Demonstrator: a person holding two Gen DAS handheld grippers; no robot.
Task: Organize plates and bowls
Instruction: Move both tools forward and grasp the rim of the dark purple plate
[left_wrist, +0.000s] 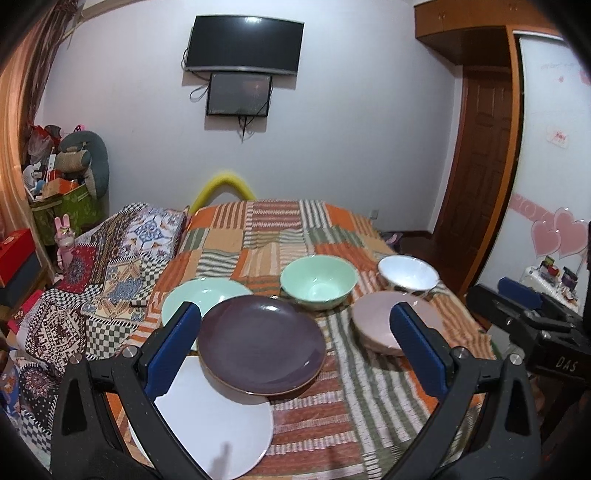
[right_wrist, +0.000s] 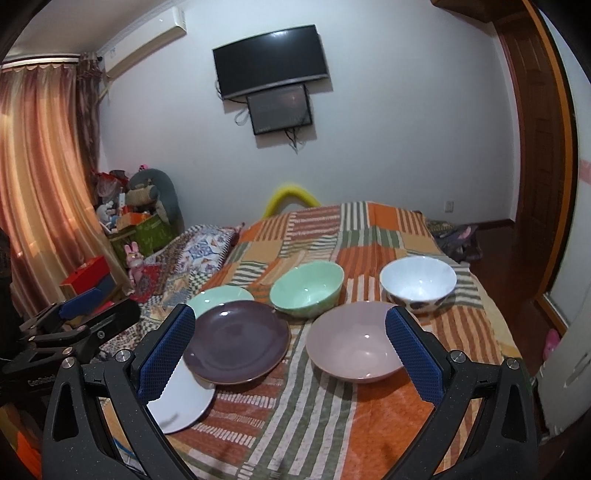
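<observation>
Striped bedspread (right_wrist: 314, 417) carries the dishes: purple plate (right_wrist: 236, 341) overlaps white plate (right_wrist: 184, 406) and green plate (right_wrist: 218, 295); green bowl (right_wrist: 306, 291), pink bowl (right_wrist: 351, 347), white bowl (right_wrist: 417, 288) hold nothing. Left gripper (left_wrist: 295, 347) and right gripper (right_wrist: 291, 354) stand wide apart, holding nothing. Only right view shows air conditioner (right_wrist: 147, 44).

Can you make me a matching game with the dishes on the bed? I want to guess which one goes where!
Things:
1. purple plate
2. white plate
3. pink bowl
4. white bowl

Places:
A. far right, behind the pink one
B. lying partly on top of the white plate
C. nearest the camera, on the left, partly under another plate
D. front right, in front of the white bowl

Pairs: 1-B, 2-C, 3-D, 4-A
</observation>
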